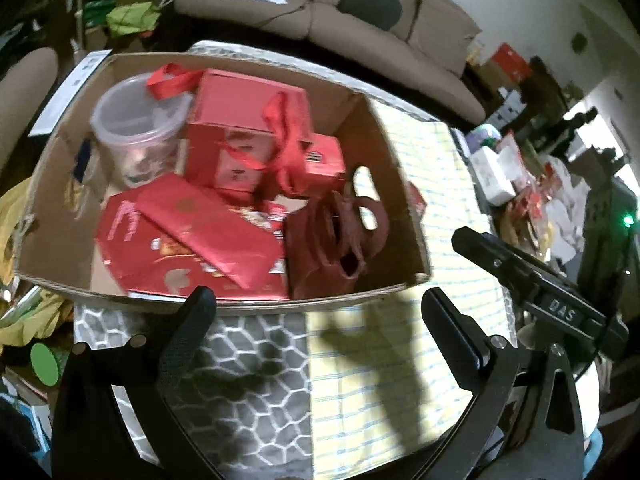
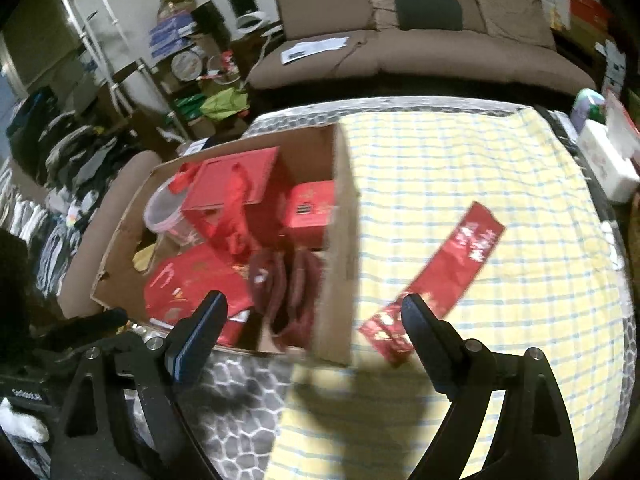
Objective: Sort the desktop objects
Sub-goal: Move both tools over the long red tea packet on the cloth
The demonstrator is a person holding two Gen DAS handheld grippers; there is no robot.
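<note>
Here we hold both grippers low over the near edge of the table, each aimed forward and slightly down at the box (image 1: 384,152). The left gripper (image 1: 318,308) has its fingers spread wide with nothing between them, and it hangs just short of the box's near wall. The right gripper (image 2: 314,312) is likewise spread and empty; its left finger (image 2: 200,332) sits in front of the box's near corner and its right finger (image 2: 428,340) overlaps the near end of the red packet (image 2: 448,276) in our view, though we cannot tell whether it touches. From the left wrist we also see the right gripper's black body at the right side. One box stands on the table, open at the top, on the left part of the yellow checked cloth (image 2: 480,168) and partly on the grey patterned mat (image 1: 248,380). Inside it we count one clear tub (image 1: 136,128) at the far left, one large red gift box (image 1: 244,120) with a ribbon, one small red box (image 1: 324,160) beside it, two flat red packs (image 1: 188,236) leaning near the front, and one dark red bag (image 1: 340,240) with handles in the near right corner. One long red packet lies alone on the cloth, just right of the box and apart from it, running diagonally. One brown sofa (image 2: 420,40) stands behind the table.
</note>
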